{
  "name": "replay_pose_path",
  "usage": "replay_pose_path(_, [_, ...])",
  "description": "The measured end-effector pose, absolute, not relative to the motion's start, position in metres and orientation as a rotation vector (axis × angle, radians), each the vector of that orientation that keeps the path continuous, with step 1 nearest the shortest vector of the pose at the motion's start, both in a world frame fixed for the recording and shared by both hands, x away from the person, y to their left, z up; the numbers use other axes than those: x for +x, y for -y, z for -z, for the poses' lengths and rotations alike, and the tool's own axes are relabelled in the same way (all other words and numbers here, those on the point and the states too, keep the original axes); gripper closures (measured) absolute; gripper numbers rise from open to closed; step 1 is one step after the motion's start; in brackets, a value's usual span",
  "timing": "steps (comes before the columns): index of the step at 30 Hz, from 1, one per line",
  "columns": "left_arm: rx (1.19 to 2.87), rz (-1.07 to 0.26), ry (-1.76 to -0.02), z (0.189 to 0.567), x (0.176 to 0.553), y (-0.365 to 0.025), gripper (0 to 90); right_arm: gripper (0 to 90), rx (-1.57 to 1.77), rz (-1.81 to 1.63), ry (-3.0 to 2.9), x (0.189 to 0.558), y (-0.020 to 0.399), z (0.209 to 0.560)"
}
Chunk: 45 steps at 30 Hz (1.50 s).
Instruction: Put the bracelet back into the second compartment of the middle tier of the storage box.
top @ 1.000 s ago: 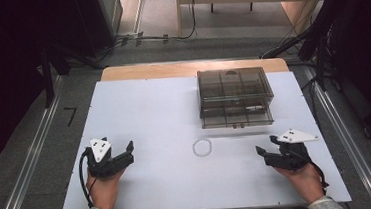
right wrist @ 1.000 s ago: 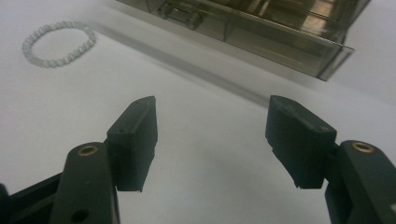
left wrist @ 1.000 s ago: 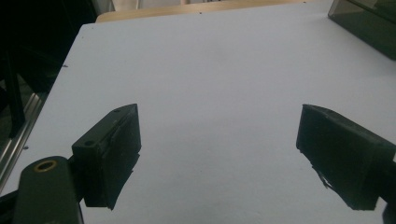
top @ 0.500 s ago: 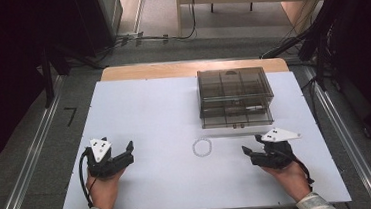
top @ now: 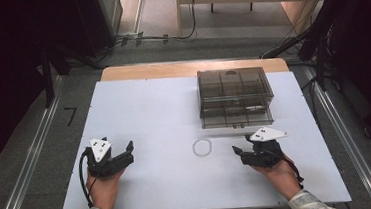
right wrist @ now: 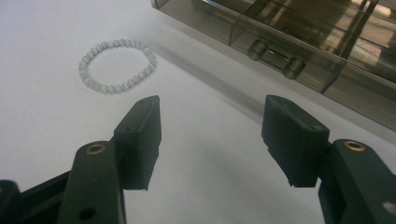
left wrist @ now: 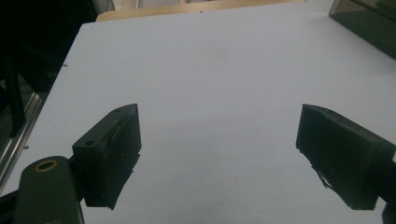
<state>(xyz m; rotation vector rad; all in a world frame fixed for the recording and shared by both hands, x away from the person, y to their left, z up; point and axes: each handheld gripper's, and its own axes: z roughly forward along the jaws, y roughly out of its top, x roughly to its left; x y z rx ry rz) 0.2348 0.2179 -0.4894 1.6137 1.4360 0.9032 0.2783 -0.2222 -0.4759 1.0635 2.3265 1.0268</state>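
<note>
A white table top (top: 164,111) is seen from above, and most of its surface is left bare. The wide left half is unobstructed, and bare board is seen ahead of the left gripper (top: 127,154), whose jaws are spread wide. The right rear is blocked by a smoky clear drawer box (top: 234,96). A small bead bracelet (top: 202,147) is laid flat just before the box, between the two grippers, near the right gripper (top: 242,150), whose jaws are parted.
</note>
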Motion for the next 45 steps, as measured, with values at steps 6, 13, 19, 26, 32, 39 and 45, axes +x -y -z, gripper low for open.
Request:
replay_pose_path(6, [1.615,-0.903,-1.436,0.489,0.235,-0.218,15.0,36.2,1.045,-1.029,-2.340,0.280,0.212,0.477])
replay_pose_path(13, [1.613,-0.902,-1.435,0.489,0.235,-0.218,15.0,37.2,1.030,-1.031,-2.349,0.283,0.201,0.478])
replay_pose_path(19, [1.614,-0.903,-1.434,0.490,0.235,-0.218,15.0,38.6,1.009,-1.021,-2.361,0.286,0.190,0.481])
replay_pose_path(26, [1.613,-0.903,-1.433,0.490,0.235,-0.218,15.1,41.0,1.005,-1.020,-2.374,0.289,0.180,0.484])
replay_pose_path(32, [1.615,-0.904,-1.432,0.490,0.236,-0.218,15.1,42.6,1.008,-1.023,-2.377,0.292,0.174,0.486])
replay_pose_path(39, [1.614,-0.905,-1.431,0.490,0.236,-0.218,15.1,45.4,1.023,-1.027,-2.372,0.297,0.166,0.488])
replay_pose_path(45, [1.613,-0.904,-1.431,0.490,0.236,-0.219,15.1,49.2,1.047,-1.021,-2.370,0.304,0.158,0.493])
